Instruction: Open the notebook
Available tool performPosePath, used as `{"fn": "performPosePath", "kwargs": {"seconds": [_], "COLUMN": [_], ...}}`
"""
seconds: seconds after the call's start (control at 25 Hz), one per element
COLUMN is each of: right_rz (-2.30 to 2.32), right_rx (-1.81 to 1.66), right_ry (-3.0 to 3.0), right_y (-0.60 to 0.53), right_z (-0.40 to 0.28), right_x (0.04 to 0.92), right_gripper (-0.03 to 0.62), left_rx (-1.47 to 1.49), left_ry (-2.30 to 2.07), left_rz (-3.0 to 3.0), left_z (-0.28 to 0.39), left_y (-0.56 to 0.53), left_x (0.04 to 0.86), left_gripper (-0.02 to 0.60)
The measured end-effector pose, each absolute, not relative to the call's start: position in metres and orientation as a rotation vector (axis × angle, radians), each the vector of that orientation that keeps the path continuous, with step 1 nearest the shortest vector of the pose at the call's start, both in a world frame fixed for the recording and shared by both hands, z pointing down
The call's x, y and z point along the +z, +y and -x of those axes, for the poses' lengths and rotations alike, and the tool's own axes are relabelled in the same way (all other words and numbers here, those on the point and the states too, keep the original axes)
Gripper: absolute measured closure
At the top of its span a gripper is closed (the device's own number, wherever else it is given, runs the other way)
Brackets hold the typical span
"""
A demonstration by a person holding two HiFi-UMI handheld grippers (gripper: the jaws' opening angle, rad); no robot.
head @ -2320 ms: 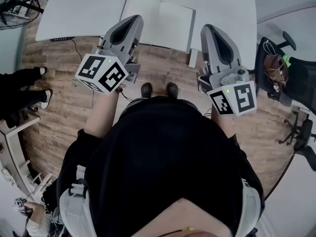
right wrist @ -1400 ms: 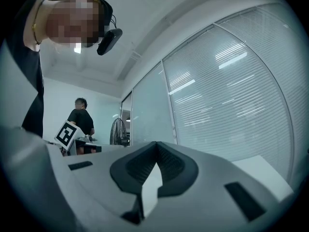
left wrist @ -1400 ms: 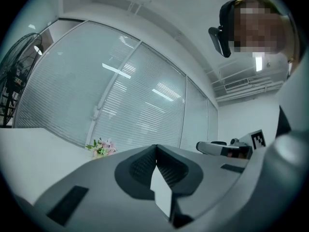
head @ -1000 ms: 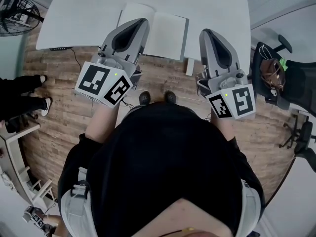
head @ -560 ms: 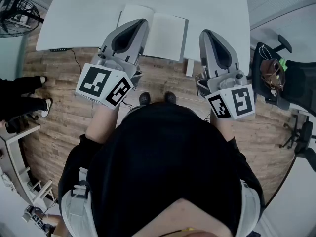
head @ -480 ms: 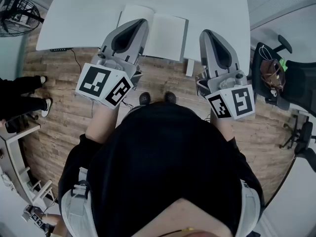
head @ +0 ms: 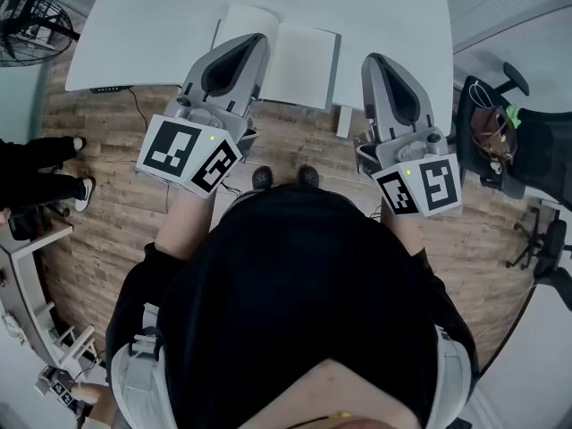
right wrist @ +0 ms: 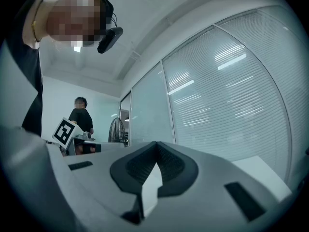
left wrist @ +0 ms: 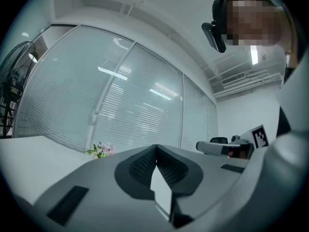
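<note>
Already open, the notebook (head: 290, 54) lies flat at the table's (head: 143, 25) near edge. The left gripper (head: 256, 42) and right gripper (head: 372, 60) hover level above that edge, both clenched on nothing.

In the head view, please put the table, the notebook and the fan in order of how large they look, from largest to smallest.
1. Table, by far the largest.
2. Notebook, lying open on it.
3. Fan, somewhat smaller, but the picture's edge cuts it off, so this place is unsure.
</note>
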State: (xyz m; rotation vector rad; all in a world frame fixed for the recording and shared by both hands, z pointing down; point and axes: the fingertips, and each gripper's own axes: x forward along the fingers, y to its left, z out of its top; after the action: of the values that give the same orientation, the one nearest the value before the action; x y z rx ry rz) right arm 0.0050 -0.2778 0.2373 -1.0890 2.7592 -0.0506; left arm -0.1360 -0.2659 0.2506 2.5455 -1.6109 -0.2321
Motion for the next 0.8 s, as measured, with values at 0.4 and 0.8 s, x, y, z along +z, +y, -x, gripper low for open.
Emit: {"fn": "performPosePath", "kwargs": {"seconds": [0.4,0.8], "right_rz": [1.092,1.088], "right_rx": [-0.039,-0.029], "right_ry": [2.759,2.766], "right_y": [-0.2756,-0.2752], "right_z": [-0.0053,-0.0034], "right_x": [0.2351,0.2359], "right_gripper": [0.591,0.591], "left_rx": [-0.234,-0.225], "left_ry": [-1.606,-1.62], "left_rz": [-2.545,-2.553], "left_z": [0.1357,0.1381], "left_y": [-0.2648,-0.2642], "left_x": [0.2497,0.2484], "left_gripper": [0.571,0.571]}}
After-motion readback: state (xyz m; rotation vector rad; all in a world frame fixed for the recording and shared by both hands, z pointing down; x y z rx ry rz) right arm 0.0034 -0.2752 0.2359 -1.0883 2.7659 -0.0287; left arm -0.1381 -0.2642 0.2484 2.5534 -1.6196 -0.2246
